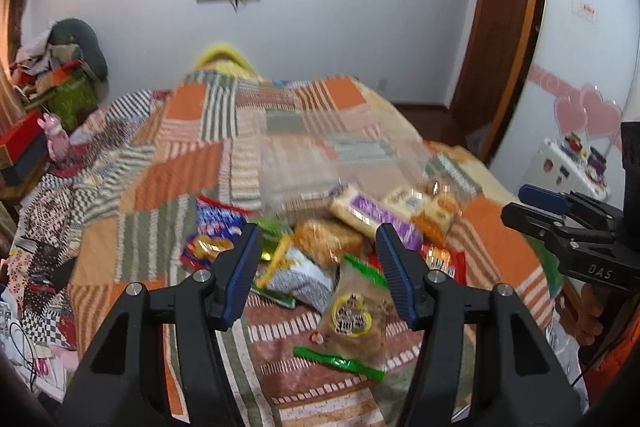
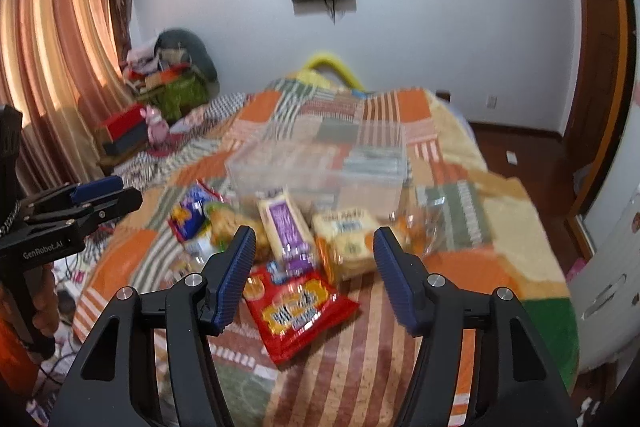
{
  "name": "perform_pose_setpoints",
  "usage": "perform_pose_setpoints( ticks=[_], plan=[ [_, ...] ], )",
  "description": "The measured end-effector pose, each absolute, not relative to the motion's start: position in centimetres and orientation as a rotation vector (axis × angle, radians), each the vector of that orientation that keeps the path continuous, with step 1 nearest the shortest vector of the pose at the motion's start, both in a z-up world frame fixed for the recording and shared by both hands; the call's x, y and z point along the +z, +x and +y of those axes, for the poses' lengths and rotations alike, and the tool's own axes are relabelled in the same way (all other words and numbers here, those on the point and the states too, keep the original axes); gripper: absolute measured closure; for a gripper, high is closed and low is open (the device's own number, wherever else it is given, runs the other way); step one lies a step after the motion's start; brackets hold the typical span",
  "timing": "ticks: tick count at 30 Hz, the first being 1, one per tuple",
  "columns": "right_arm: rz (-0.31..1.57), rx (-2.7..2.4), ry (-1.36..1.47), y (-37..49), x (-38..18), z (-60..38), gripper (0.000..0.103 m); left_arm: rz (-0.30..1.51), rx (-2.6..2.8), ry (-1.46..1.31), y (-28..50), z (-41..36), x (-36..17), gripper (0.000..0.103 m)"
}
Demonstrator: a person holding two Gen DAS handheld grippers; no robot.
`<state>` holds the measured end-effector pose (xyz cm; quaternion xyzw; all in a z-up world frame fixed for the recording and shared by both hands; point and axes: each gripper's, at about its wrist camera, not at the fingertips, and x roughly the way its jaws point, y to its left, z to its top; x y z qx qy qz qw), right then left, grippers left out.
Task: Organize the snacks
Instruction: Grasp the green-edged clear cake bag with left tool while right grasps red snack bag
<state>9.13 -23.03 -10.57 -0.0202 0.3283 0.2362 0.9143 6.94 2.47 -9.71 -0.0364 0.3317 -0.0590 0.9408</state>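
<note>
Several snack packets lie in a heap on a patchwork bedspread (image 1: 160, 163). Behind the heap stands a clear plastic box (image 2: 320, 163). In the left wrist view my left gripper (image 1: 318, 239) hangs open above the heap, with a green-edged cookie packet (image 1: 354, 315) lying below and between its fingers, untouched. A purple-and-cream packet (image 1: 368, 213) and a blue-red packet (image 1: 216, 227) lie beyond. In the right wrist view my right gripper (image 2: 314, 243) is open over a red snack bag (image 2: 296, 311), the purple packet (image 2: 286, 227) and a cracker packet (image 2: 348, 243), gripping nothing.
The bedspread (image 2: 500, 227) drops off at the near and right edges. A red box (image 2: 122, 127) and a pink toy (image 2: 154, 125) sit at the left, with piled clothes (image 2: 168, 67) behind. A wooden door (image 1: 496, 27) and a white cabinet (image 2: 612, 287) stand to the right.
</note>
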Motion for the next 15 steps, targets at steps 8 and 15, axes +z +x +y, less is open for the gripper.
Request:
perform_pose_setpoints(
  ticks=[8,15],
  plan=[
    [0.785,0.514,-0.037,10.5,-13.4,-22.3,0.045,0.802,-0.186,-0.024,8.4,0.5,-13.5,0.044],
    [0.872,0.543,-0.040,11.7,-15.7,-21.4,0.037,0.908,-0.249,-0.011,9.1,-0.3,-16.1,0.044]
  ],
)
